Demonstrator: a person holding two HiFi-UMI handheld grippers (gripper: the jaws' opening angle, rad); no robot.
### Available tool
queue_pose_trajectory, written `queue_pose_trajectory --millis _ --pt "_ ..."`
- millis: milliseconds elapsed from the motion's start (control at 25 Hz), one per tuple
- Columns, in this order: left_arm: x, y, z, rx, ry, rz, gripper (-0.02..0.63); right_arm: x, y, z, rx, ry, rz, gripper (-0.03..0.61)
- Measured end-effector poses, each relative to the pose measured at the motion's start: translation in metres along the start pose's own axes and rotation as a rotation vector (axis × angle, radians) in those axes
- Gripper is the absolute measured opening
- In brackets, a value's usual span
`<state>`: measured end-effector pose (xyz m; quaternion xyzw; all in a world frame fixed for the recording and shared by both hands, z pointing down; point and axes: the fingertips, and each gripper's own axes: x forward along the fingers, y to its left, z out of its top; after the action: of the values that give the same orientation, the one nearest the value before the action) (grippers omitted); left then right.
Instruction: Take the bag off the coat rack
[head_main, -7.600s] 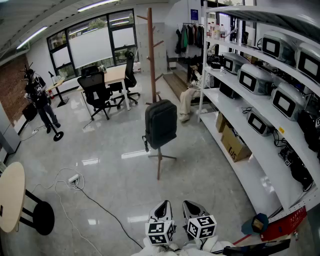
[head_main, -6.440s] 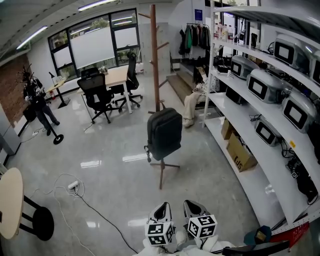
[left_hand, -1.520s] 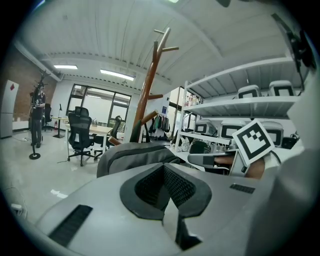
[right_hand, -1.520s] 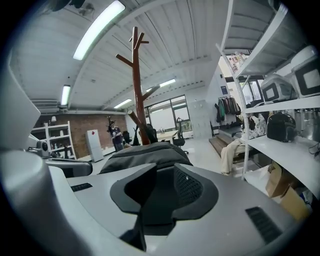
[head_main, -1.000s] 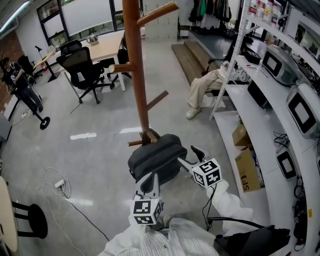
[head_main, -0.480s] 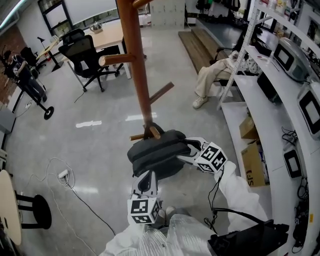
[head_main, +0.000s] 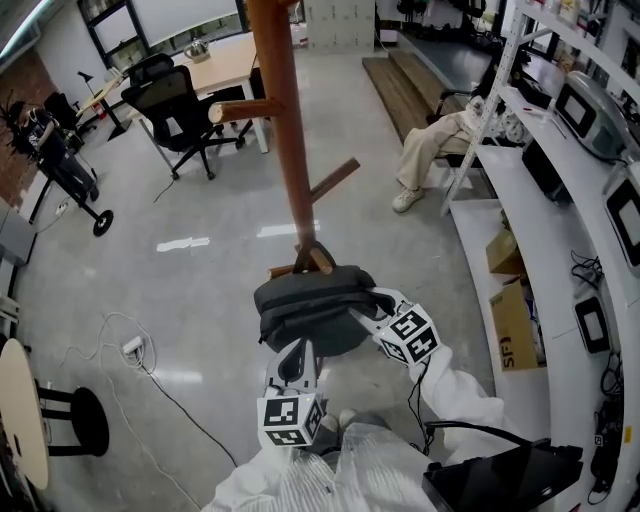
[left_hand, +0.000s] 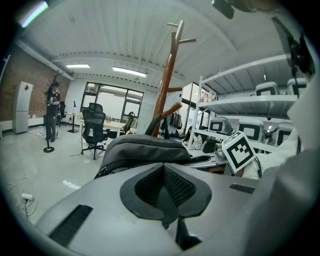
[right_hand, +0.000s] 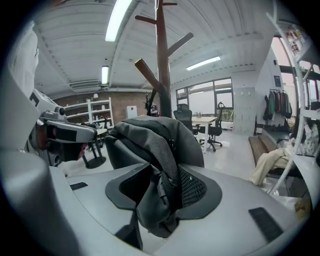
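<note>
Right gripper (right_hand: 162, 195): jaws have just been closing and are pinched on a fold of the bag (head_main: 310, 305). Left gripper (left_hand: 165, 195): jaws pressed together, empty, near the bag. The bag is hung by its loop on a low peg (head_main: 322, 260) of the rack (head_main: 285, 150). It is judged that the loop should be lifted clear of the peg tip before withdrawal.

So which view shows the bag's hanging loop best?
The head view: the loop sits over a low peg of the coat rack, above the bag. Both gripper views show the bag close up with the coat rack behind; the loop is unclear there.
</note>
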<state>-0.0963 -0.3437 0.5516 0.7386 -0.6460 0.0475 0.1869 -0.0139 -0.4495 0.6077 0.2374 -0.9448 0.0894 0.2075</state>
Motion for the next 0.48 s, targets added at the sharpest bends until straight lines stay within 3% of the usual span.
queue_pose_trajectory --millis 120,280,480 --pt "-0.001 0.000 -0.002 -0.001 0.001 -0.011 0.003 0.001 0.000 -0.001 0.045 0.013 -0.020 0.174" --pt "-0.003 0.002 -0.003 -0.008 -0.002 -0.018 0.002 -0.002 0.003 -0.003 0.073 0.027 -0.035 0.110" --pt "-0.008 0.006 0.001 -0.016 -0.019 -0.031 0.002 -0.012 0.010 0.006 0.076 -0.023 -0.093 0.077"
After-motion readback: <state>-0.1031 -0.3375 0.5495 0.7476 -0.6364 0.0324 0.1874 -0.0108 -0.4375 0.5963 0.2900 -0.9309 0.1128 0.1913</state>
